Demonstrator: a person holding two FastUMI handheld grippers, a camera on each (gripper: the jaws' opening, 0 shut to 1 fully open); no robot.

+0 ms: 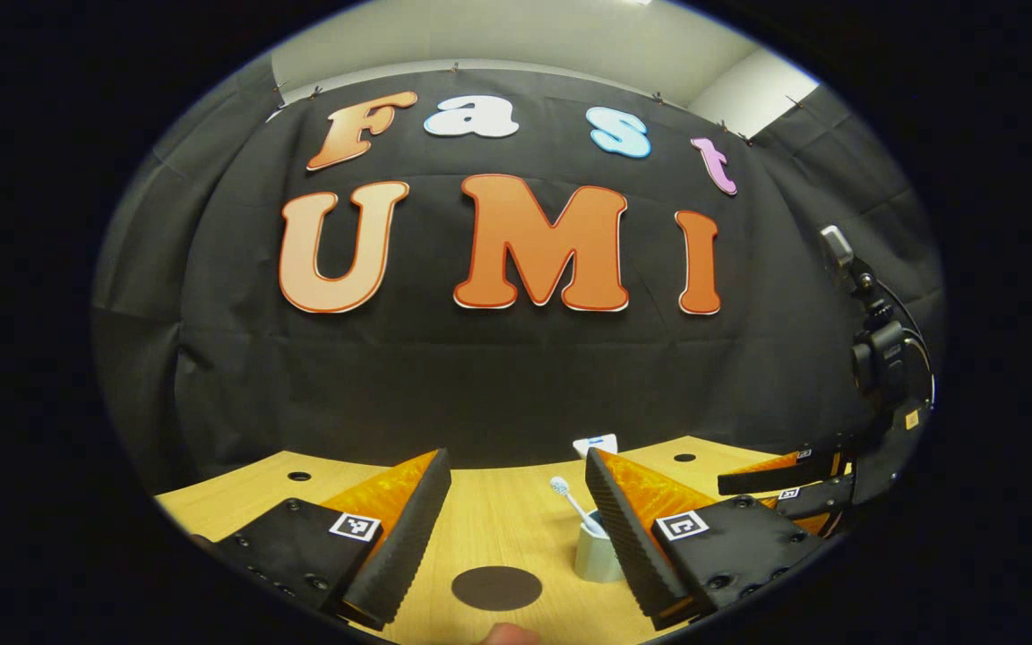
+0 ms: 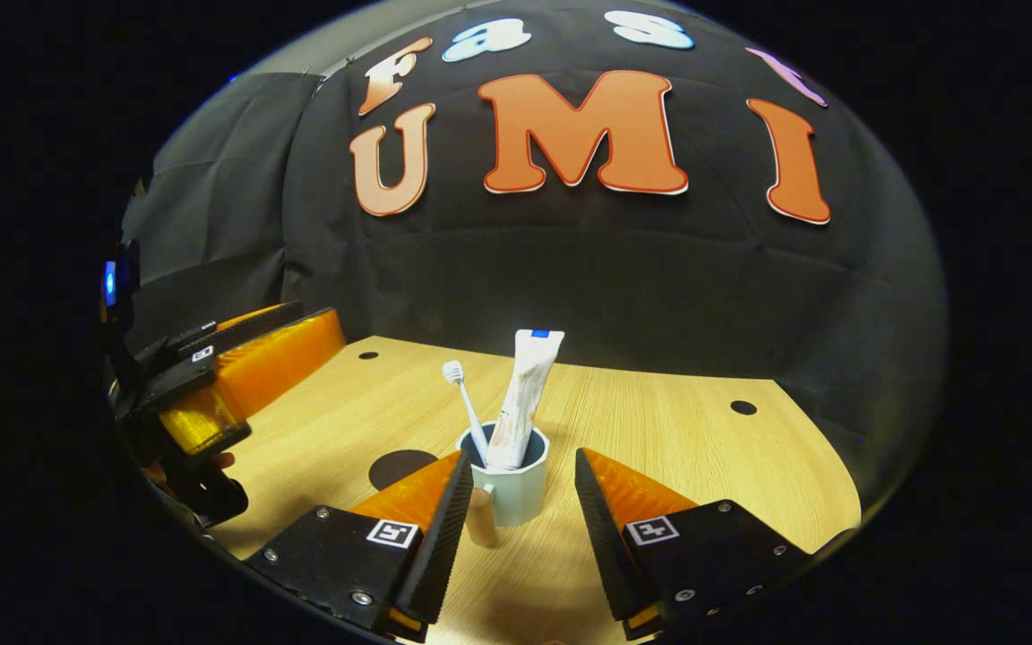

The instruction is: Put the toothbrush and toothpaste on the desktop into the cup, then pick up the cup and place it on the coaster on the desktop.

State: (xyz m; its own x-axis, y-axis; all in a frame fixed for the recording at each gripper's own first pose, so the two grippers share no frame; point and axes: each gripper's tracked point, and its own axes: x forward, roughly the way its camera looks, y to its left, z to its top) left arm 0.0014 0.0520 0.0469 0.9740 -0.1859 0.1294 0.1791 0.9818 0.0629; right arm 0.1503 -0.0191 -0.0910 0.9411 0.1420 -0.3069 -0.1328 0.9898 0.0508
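In your left gripper view, your left gripper (image 1: 516, 528) hangs wide open over the desk (image 1: 238, 497), holding nothing; its fingers (image 1: 404, 537) are orange wedges faced with black ribbed foam, each base carrying a square black-and-white marker. The desk is pale wood-grain with small round holes. Between the fingers lies the coaster (image 1: 496, 588), a flat dark disc. Just right of it stands the cup (image 1: 595, 555), pale and smooth, partly behind the right finger, with the white toothbrush (image 1: 570, 502) leaning out of it, bristles up. The right gripper (image 1: 794, 484) shows farther off at the right.

In your right gripper view, your right gripper (image 2: 516, 511) is also wide open, with the cup (image 2: 516, 488) between the fingertips; I cannot tell whether either finger touches it. The cup is faceted with a wooden handle. Inside stand the toothbrush (image 2: 465, 408) and the toothpaste (image 2: 525, 399), a crinkled white tube whose print is too small to read. The coaster (image 2: 395, 466) lies left of the cup, apart from it. The left gripper (image 2: 211, 385) sits at the left edge.
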